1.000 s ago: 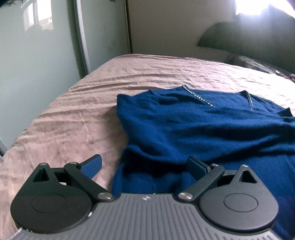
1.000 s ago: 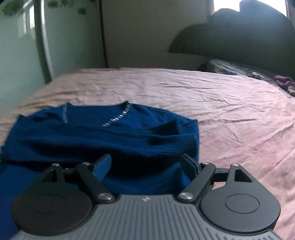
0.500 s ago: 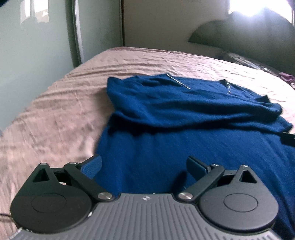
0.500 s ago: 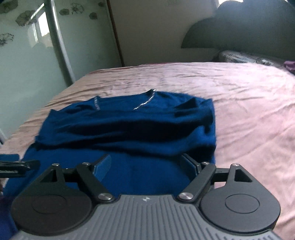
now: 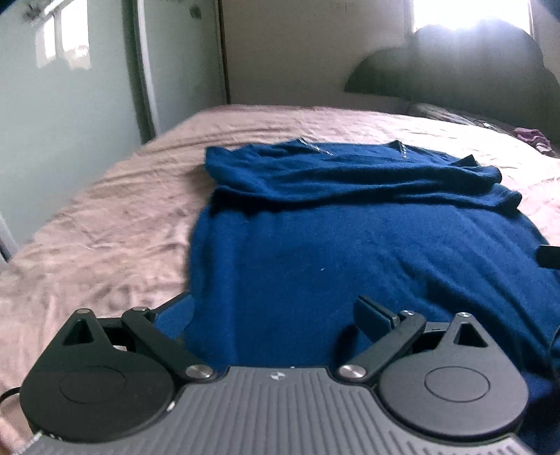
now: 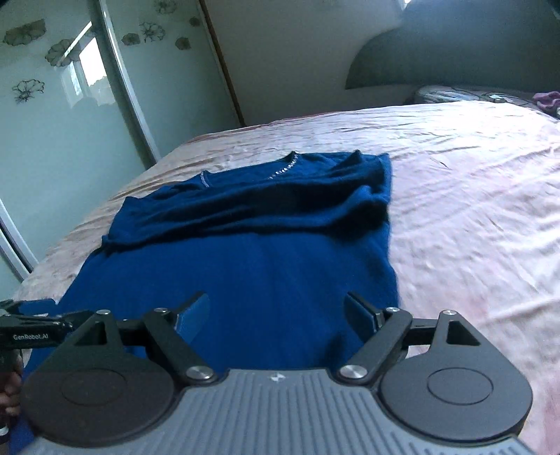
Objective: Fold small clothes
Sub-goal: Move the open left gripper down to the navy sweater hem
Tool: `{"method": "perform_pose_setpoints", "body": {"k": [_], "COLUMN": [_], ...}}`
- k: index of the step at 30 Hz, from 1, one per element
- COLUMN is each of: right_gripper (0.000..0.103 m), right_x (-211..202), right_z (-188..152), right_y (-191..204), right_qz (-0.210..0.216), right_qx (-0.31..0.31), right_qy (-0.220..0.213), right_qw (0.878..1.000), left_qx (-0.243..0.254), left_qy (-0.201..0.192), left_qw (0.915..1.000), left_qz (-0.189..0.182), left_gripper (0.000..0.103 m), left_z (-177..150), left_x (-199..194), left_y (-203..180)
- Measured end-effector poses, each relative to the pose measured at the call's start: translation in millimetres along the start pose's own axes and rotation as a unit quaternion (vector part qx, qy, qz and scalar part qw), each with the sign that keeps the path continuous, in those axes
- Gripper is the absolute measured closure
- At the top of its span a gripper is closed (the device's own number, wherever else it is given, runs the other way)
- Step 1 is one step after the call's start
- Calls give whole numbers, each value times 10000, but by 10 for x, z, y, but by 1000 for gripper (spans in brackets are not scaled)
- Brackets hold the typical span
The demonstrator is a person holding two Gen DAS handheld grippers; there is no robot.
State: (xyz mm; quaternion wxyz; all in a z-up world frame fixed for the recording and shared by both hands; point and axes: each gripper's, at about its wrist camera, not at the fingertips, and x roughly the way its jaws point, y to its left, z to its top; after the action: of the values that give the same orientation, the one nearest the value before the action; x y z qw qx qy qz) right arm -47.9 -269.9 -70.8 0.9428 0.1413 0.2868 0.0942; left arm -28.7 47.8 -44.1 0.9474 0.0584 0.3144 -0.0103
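In your left wrist view, your left gripper (image 5: 274, 311) hangs spread wide and empty over the near hem of the blue sweater (image 5: 350, 238), which lies flat on the pink bedsheet (image 5: 105, 224), sleeves folded across its far half. In your right wrist view, your right gripper (image 6: 276, 311) gapes empty above the sweater's near right part.

daylight blows out the window (image 5: 469, 21) behind the dark headboard (image 5: 465, 66), leaving the room dim and bluish. the wardrobe door (image 6: 70, 87) carries pale reflected glare. both fisheye views bend straight lines near the edges; the bedsheet (image 6: 490, 280) smears with motion blur, and far detail is soft.
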Motion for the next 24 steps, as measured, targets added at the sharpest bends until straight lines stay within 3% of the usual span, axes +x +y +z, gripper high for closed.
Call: {"method": "perform_pose_setpoints", "body": {"k": [5,8,11,18,22,24], "right_gripper": [19,19,19,19,19,19], "right_x": [-220,-237,-247,-274,-311,-318], "right_z": [-184,-278,-336,-391,-395,-401], "right_y": [130,165,220,351,282,247], "right_qz": [-673,-321,144,189,139,58], "right_qx": [-840,-770,-581,-850,-718,-694], "right_qy": [-216,-68,21,8,16,60], "right_qw": [9940,9965,9982,9962,9973,9976], "left_qx": [2,185,384,541,622,438], "left_qy": [-83,147,75,-216,-238,-195], "left_qw": [10000,9997,9991,9971,9968,9983], "left_qz": [-29,-51,147,485,438,334], "left_gripper": [8,10,9,7,10,10], "left_z": [-100,-136,-229,-370,-371,-375], "left_x": [-166,-148,-200,-295,-280,-269], "left_y": [62,50,28,56,22,45]}}
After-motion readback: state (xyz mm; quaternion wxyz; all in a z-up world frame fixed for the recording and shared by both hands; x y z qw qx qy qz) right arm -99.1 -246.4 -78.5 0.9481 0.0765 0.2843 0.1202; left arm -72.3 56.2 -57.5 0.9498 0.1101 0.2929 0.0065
